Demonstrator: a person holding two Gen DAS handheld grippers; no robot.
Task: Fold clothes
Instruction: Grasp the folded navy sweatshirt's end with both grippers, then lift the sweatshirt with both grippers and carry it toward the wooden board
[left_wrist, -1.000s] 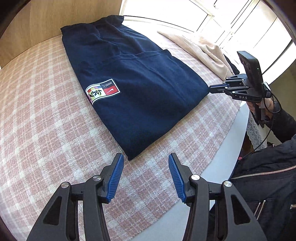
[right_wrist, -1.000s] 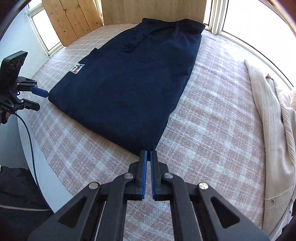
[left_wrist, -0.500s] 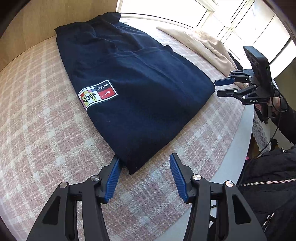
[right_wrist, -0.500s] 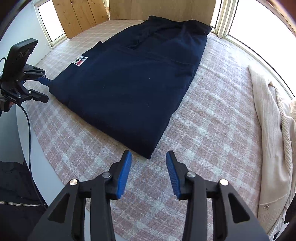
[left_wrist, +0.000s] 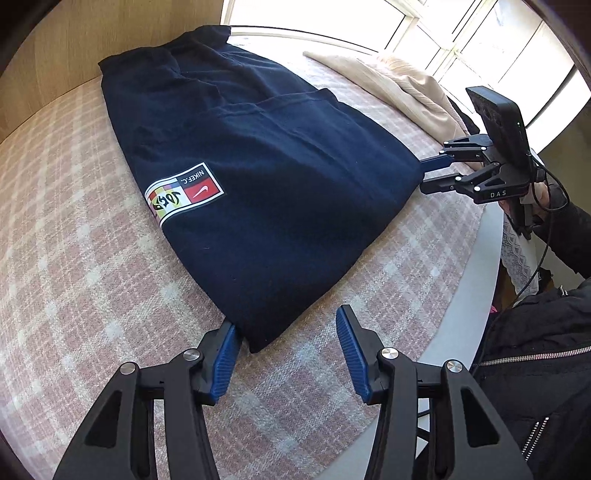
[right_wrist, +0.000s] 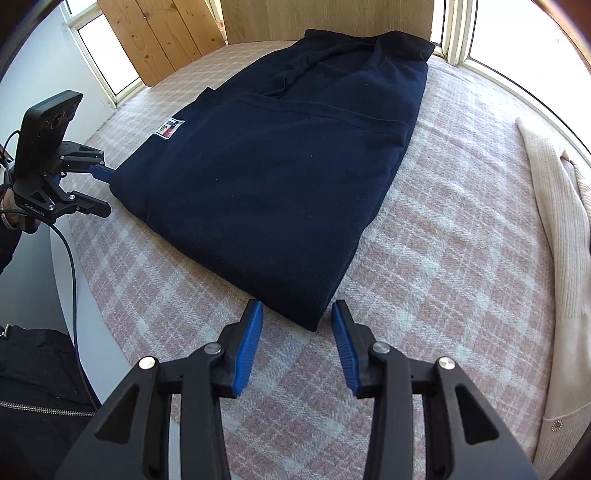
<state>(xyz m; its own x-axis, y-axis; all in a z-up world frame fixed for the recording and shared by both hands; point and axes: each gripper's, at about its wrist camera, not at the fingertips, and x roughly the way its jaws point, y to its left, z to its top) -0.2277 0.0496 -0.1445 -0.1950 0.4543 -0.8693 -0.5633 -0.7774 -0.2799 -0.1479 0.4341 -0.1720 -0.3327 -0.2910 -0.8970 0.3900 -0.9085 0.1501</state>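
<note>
The navy garment (left_wrist: 266, 177) lies flat on the checked bed cover (left_wrist: 66, 258), already folded lengthwise into a long panel, its printed label (left_wrist: 184, 192) facing up near one side edge. A cream sweater (right_wrist: 561, 236) waits further along the bed, untouched.

Both tools are set at the near end of the panel, one at each corner. The left hand-held gripper (left_wrist: 286, 350) straddles its corner — the inner pad sits against the cloth edge, the outer pad stands clear, and the jaws are closing. The right hand-held gripper (right_wrist: 297, 334) likewise brackets its corner with a gap on either side, pads not yet pressing, jaws also narrowing.

So the step in hand looks like pinching the two near corners ahead of a crosswise fold. The next move probably calls for both tips to dip low enough to catch every layer — not just the top one — then close fully, lift together and carry the end toward the far hem, keeping the edges square.
</note>
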